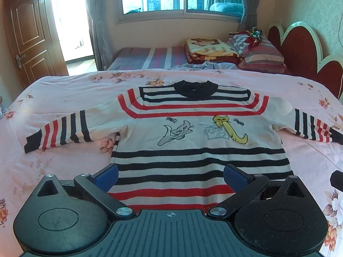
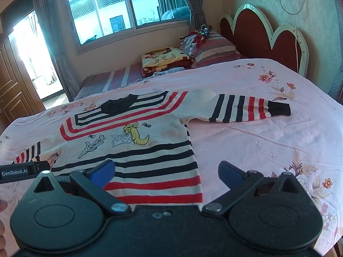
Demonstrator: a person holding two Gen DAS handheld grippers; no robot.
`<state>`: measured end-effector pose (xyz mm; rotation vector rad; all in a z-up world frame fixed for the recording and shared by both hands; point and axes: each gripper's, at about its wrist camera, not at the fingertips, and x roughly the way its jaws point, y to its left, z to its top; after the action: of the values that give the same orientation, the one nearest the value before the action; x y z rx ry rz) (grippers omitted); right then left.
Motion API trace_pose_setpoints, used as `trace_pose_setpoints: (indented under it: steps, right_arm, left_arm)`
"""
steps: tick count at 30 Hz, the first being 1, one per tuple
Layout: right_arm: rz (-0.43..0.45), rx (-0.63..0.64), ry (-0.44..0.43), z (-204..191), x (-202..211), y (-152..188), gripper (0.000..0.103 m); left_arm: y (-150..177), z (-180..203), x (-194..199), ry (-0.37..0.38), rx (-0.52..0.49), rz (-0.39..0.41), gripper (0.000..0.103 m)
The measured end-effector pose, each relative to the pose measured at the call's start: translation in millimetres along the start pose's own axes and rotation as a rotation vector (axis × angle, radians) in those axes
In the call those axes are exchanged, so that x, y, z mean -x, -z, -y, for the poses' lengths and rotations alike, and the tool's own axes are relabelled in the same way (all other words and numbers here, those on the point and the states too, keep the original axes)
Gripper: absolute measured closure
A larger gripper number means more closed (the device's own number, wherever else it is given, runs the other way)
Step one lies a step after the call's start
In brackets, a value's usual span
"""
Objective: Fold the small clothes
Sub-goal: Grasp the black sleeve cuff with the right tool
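Child's striped sweater [image 1: 199,137] lies flat, front up, on the pink floral bedspread [image 1: 64,90]. It fills the middle of the left wrist view and the lower left of the right wrist view. Both sleeves are spread out to the sides.

My left gripper [image 1: 170,176] is low centre of its frame, fingers apart, poised over the hem stripes and holding nothing. My right gripper [image 2: 166,174] has its fingers apart too, straddling the sweater's right side edge near the hem: one blue pad [image 2: 103,172] over the knit, the other over bare bedspread.

Risks as I judge them:
- The bedspread is soft and loose. Closing low at the hem could pinch it along with the knit and lift both.
- A shallow bite may catch only the top layer of the sweater, so front and back part and the fold goes crooked.
- If the two grippers lift unevenly, the body could skew and the stripes fall out of line.
- The right sleeve [image 2: 248,108] stretches far out; dragging the body could bunch or twist it.

Hard to make out:
- The hem itself is hidden behind both gripper bodies, so I cannot tell whether the pads touch the fabric.
- The right cuff runs off the frame edge in the left wrist view; the left sleeve is largely cut off in the right wrist view.
- The back of the sweater is unseen.
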<state>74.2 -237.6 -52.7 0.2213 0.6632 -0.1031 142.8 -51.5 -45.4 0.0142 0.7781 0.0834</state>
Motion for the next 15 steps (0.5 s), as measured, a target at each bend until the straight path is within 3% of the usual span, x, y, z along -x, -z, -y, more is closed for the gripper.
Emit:
trace_pose_setpoints:
  steps: [15]
  right_arm:
    - [-0.021, -0.005, 0.049, 32, -68, -31, 0.005]
  left_arm:
    - [-31, 36, -70, -0.021, -0.012, -0.030, 0.000]
